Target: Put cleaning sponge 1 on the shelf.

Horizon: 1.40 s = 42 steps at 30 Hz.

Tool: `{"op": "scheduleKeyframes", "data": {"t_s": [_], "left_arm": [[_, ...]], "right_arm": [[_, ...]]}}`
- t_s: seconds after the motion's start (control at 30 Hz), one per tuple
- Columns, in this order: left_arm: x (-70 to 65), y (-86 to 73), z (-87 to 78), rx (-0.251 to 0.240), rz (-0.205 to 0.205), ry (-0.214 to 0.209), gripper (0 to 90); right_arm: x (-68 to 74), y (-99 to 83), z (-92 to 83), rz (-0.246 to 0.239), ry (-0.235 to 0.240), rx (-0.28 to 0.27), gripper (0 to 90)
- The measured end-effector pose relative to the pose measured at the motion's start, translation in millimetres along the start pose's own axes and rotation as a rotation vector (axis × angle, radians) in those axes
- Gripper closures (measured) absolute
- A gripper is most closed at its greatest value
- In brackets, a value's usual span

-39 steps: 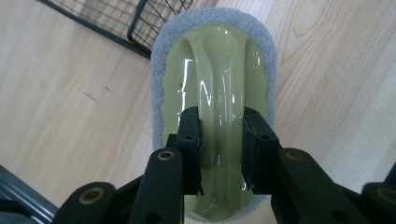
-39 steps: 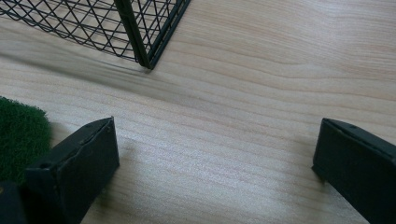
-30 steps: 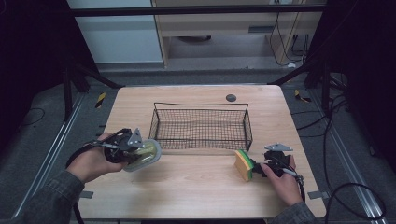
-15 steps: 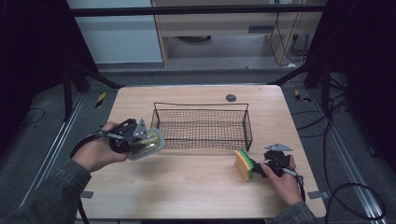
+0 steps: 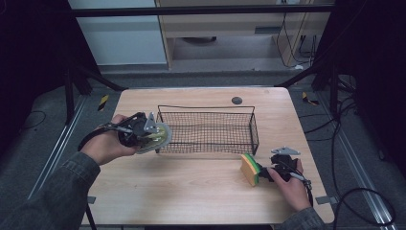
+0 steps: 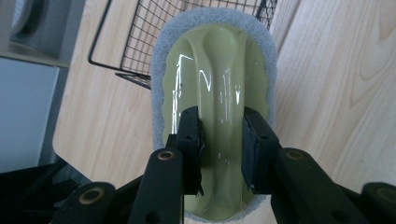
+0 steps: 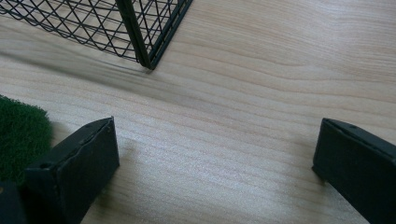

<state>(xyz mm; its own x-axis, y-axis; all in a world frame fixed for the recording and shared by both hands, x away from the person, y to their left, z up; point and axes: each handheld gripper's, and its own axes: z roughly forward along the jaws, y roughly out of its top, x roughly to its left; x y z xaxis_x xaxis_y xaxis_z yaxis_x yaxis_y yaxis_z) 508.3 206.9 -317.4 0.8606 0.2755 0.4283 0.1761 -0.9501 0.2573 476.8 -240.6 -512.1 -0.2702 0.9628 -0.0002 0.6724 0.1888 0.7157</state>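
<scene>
My left gripper [image 5: 152,135] pinched the scrub pad's [image 6: 215,93] green handle, carried beside the wire basket [image 5: 206,129]; lifting over its rim came next. My right gripper [image 5: 268,171], fingers spread, rested beside the sponge [image 5: 249,168].

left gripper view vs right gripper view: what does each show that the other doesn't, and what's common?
Left gripper view alone: the left tongs shut on the raised ridge of a pale green scrubber with a grey pad rim, held ahead of the basket.

Right gripper view alone: the right tongs open over bare wood, with the dark green face of a sponge beside one jaw.

Both: the black wire basket and the wooden table.
</scene>
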Motion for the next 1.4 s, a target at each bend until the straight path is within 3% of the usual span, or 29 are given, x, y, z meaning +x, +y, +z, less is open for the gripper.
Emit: {"op": "scheduleKeyframes", "data": {"t_s": [0.2, 0.43, 0.67, 0.77, 1.17, 1.27, 1.4], "left_arm": [[7.7, 6.4, 2.0, -0.023, 0.008, 0.019, 70.9], [13.9, 22.1, 2.4, -0.020, 0.051, 0.056, 70.9], [14.0, 36.7, 7.6, -0.037, 0.072, 0.036, 70.9], [13.6, 44.9, 10.0, -0.056, 0.087, 0.047, 70.9], [14.3, 60.6, 18.2, -0.057, 0.143, 0.041, 71.0], [15.6, 64.2, 18.2, -0.055, 0.158, 0.056, 71.0], [19.0, 67.1, 19.8, -0.059, 0.156, 0.064, 71.0]], "right_arm": [[0.3, 0.0, 0.1, 0.000, -0.004, 0.001, 0.5], [0.0, 0.0, 0.1, -0.005, -0.004, 0.002, 0.5], [-0.7, 0.5, 0.4, -0.016, -0.003, 0.006, 0.5], [-0.7, 0.4, 0.3, -0.018, -0.004, 0.008, 0.6], [-0.3, 0.7, 0.9, -0.014, -0.002, 0.003, 0.6], [-0.2, 0.7, 0.9, -0.013, -0.002, 0.003, 0.6], [-0.2, 0.7, 1.0, -0.014, -0.002, 0.003, 0.6]]}}
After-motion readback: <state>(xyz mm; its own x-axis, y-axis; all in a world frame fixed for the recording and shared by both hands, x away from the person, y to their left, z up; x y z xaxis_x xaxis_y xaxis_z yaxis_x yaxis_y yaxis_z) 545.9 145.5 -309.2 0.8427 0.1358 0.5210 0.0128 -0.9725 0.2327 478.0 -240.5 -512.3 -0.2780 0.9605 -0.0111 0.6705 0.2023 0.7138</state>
